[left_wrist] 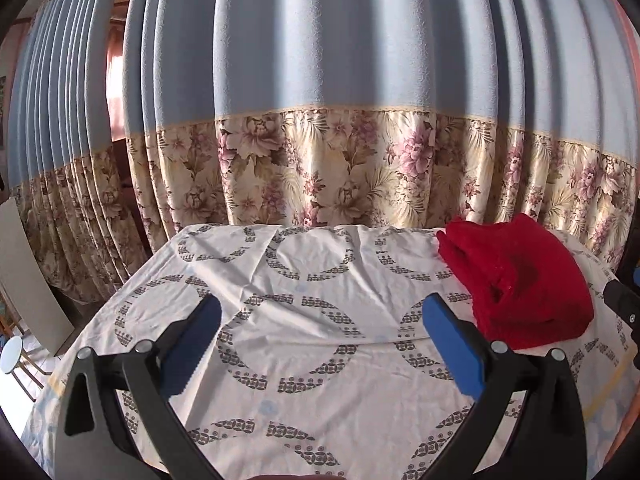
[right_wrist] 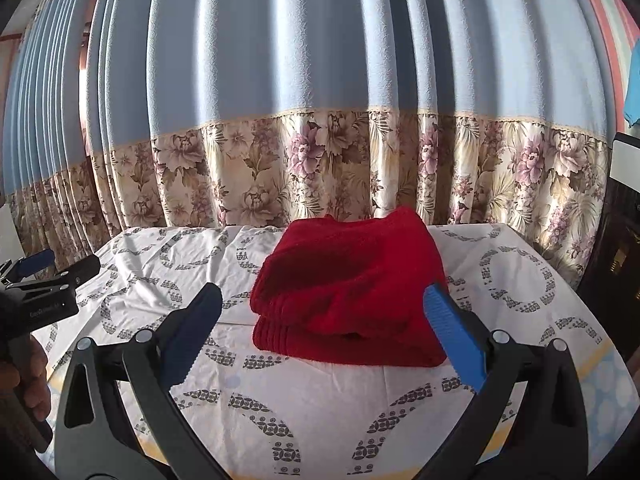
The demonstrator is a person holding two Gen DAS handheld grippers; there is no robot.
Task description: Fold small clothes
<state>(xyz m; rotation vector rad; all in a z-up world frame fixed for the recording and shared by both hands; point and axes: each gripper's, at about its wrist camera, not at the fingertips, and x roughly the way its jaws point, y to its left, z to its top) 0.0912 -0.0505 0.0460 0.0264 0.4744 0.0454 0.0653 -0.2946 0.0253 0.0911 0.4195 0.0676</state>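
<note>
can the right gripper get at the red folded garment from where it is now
Probably yes. The right gripper is open and aimed straight at the red garment, which lies folded on the patterned sheet with nothing between them. The left gripper sits off to the side, clear of the path.

Table surface: the patterned sheet [left_wrist: 320,280] lies bare across the left and centre and along the near edge; passage there is unobstructed. Sole obstacle on it: a folded red garment [right_wrist: 352,288] toward the right rear. Far edge is closed off by a pleated curtain [left_wrist: 320,120]. A dark cabinet [right_wrist: 616,240] stands just beside the right edge.
</note>
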